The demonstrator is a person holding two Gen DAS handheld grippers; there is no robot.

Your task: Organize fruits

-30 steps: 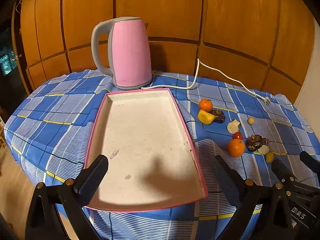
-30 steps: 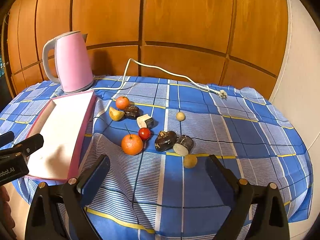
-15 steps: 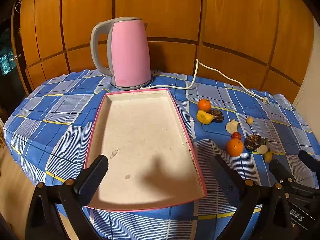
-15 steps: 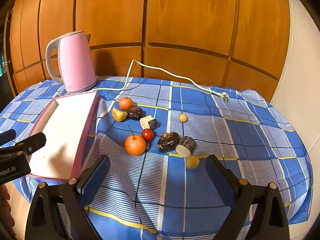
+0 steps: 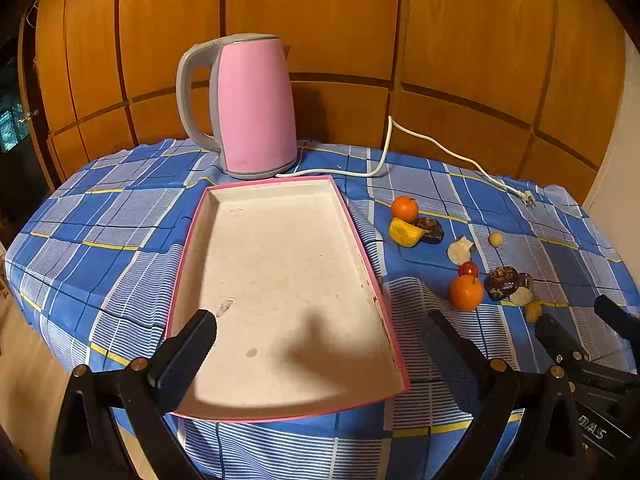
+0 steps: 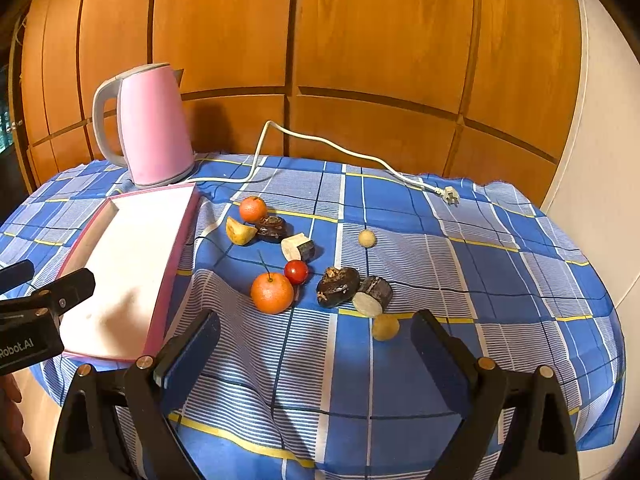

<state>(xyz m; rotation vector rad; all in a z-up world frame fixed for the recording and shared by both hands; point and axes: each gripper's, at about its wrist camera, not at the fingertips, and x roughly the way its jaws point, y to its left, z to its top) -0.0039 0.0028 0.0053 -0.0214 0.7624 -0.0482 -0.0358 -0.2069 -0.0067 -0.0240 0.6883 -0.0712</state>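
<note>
Several fruits lie loose on the blue checked cloth: a near orange (image 6: pixel 272 293), a red cherry tomato (image 6: pixel 296 271), a far orange (image 6: pixel 253 209), a yellow wedge (image 6: pixel 239 232), dark brown pieces (image 6: pixel 337 286) and small yellow balls (image 6: pixel 385 327). An empty pink-rimmed tray (image 5: pixel 356 240) with a white floor lies left of them. My left gripper (image 5: pixel 316 340) hangs open over the tray's near end. My right gripper (image 6: pixel 316 340) is open above the cloth, just in front of the near orange (image 5: pixel 465 293). Neither holds anything.
A pink kettle (image 5: pixel 250 106) stands behind the tray, its white cord (image 6: pixel 328 148) trailing right to a plug (image 6: pixel 450 194). Wooden panels close off the back. The round table's edge drops away at front, left and right. A white wall (image 6: pixel 600 160) stands at right.
Both grippers have drawn back and risen slightly, so the table and fruits look a bit farther away. Nothing on the table has moved.
</note>
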